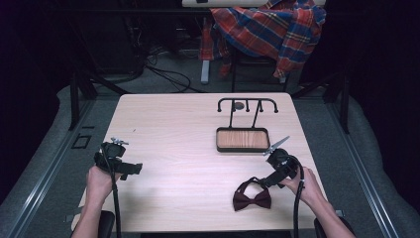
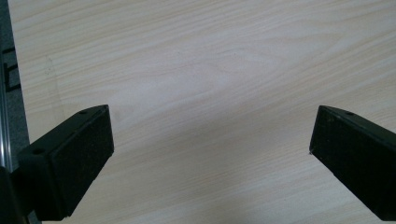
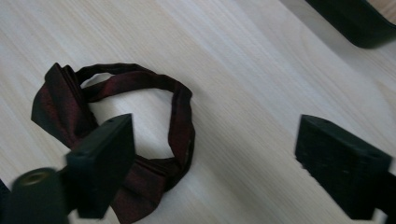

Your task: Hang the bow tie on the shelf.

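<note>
two grippers, both spread and empty. our right gripper hangs just over the bow tie near the table's front right, its strap loop between the jaws; our left gripper sits well apart over bare wood.

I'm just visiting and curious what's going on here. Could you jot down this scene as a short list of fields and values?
Table: light wooden table
Bow tie: dark red bow tie lying flat near the front right edge, strap looped
Stand: black rack with hooks above a wood-lined tray
Left gripper: open above bare tabletop, holding nothing
Right gripper: open, beside the bow tie's strap loop
Background: plaid shirt draped behind the table
</note>
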The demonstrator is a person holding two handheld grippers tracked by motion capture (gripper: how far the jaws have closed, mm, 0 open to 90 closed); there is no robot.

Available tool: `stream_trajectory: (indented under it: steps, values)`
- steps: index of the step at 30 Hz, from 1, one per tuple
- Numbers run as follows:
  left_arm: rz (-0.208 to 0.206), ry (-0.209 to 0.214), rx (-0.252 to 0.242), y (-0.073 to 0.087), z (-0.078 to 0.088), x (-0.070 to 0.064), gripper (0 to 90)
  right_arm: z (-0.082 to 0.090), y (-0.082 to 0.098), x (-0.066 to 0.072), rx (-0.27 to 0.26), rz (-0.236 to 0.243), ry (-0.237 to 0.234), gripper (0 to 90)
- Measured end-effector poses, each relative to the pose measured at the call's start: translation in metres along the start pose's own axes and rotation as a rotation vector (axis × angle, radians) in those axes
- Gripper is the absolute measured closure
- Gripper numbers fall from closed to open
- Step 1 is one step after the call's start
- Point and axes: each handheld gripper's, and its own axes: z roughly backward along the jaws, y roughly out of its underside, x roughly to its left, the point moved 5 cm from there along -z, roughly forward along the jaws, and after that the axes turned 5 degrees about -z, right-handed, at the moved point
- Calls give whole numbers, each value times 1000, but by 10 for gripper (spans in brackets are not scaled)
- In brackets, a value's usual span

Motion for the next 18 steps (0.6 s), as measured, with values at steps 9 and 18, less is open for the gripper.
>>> stream_trajectory:
  steps: [9, 18]
  values:
    - [1, -5, 6, 1, -1, 0, 0, -9, -5, 10, 39, 39, -13, 460]
    - [-2, -5, 14, 1, -2, -1, 0, -20, -6, 15, 95, 71, 33, 655]
